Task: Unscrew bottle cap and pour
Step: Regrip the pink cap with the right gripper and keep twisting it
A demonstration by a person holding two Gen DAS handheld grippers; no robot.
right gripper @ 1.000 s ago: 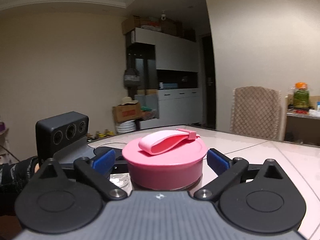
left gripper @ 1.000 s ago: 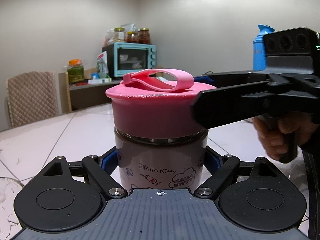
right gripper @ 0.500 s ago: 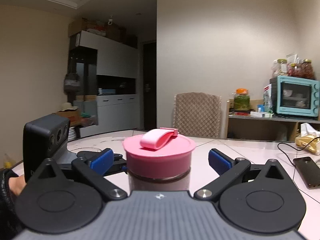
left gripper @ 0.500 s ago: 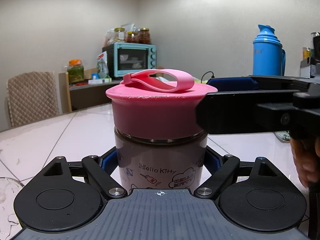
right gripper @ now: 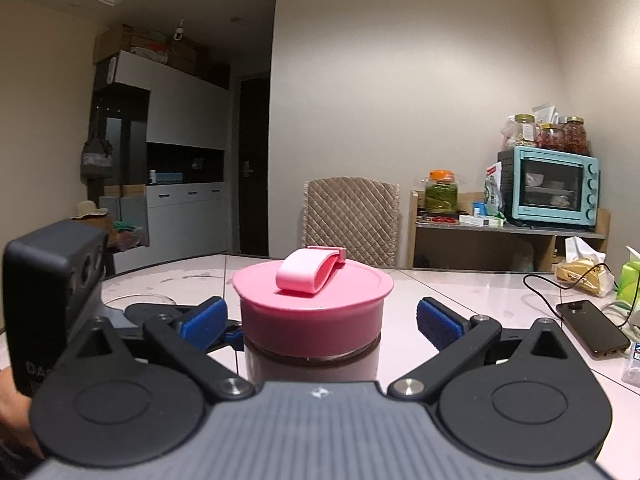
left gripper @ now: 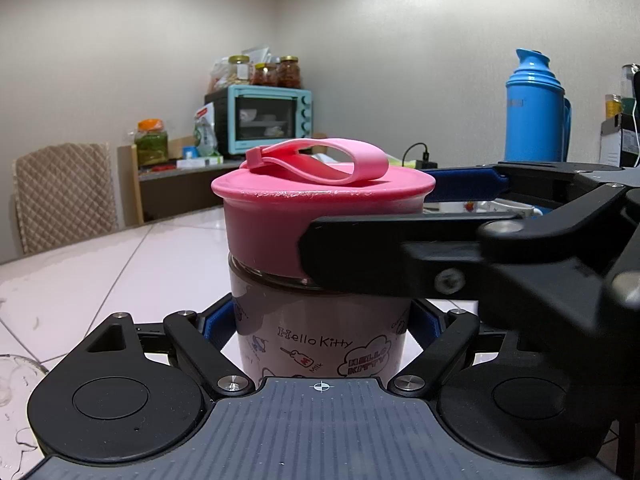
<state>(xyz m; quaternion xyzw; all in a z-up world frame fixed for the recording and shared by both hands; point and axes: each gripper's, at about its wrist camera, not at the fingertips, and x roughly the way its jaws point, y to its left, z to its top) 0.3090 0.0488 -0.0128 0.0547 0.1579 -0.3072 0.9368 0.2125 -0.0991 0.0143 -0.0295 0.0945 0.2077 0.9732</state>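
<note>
Pink screw cap [right gripper: 313,312] sits fully seated on the Hello Kitty bottle [left gripper: 320,344], which stands on the white tiled table [left gripper: 120,264] well in from its far edge. The left gripper [left gripper: 320,326] is clenched on the bottle's body; the right gripper [right gripper: 320,320] brackets the cap, pads clear of it, having just spread wider. Unscrewing is under way; next, the right gripper likely clamps the cap and twists.

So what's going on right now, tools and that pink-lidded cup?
Left tool shut on the cup. Right tool open, pads either side of the pink lid, not touching. Lid still on. Nothing in the way.
</note>
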